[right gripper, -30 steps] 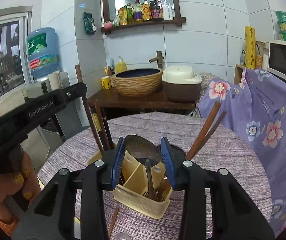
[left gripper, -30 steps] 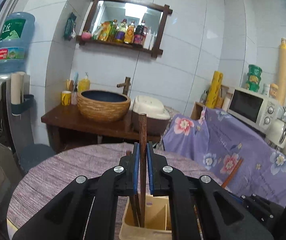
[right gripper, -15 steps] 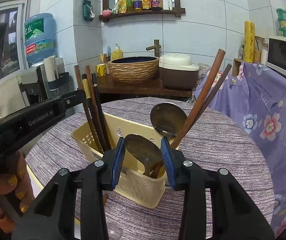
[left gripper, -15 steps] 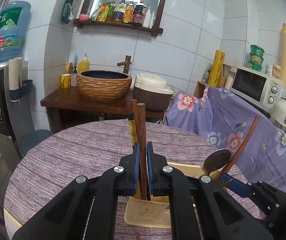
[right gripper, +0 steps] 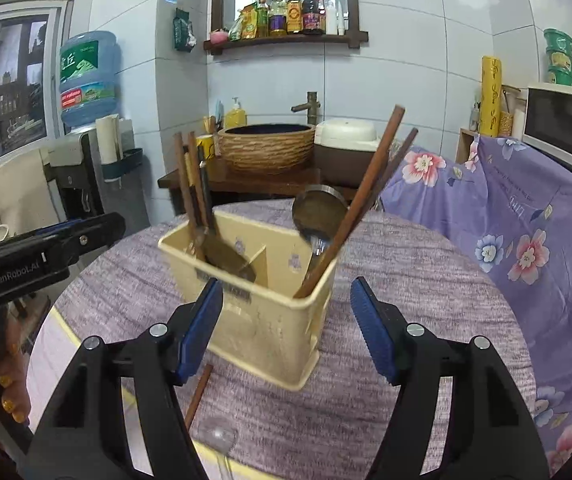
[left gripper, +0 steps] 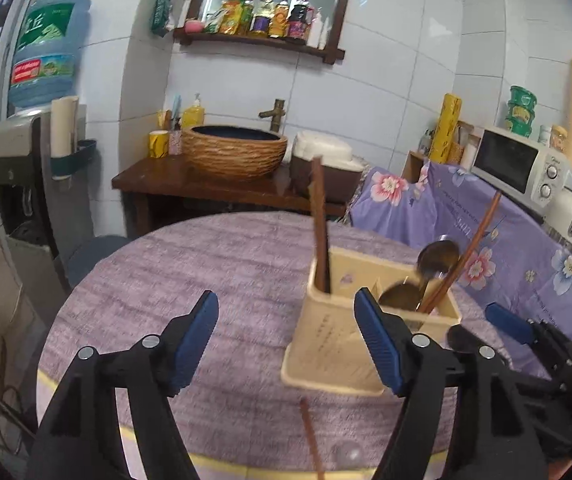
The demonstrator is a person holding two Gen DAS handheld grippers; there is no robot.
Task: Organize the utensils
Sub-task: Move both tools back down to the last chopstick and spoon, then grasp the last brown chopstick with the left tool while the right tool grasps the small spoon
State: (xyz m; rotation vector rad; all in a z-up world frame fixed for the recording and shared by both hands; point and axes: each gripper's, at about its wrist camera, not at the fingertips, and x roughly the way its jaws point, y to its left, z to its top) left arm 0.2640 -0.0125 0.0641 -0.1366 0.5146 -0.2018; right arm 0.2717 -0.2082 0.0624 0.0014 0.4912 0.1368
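A cream plastic utensil caddy stands on the round purple-clothed table. Brown chopsticks stand in its left compartment. Dark spoons and long sticks lean in the right compartment. One loose chopstick lies on the table in front of the caddy. My left gripper is open and empty, just in front and left of the caddy. My right gripper is open and empty, facing the caddy's near wall.
A purple floral cloth covers the counter at right, with a microwave on it. A wooden stand with a woven basin is behind the table. A water dispenser stands at left. A clear suction cup lies near the table edge.
My left gripper opened and let go of the chopsticks, which now stand in the caddy. My right gripper opened and released the spoon. Both pulled back from the caddy.
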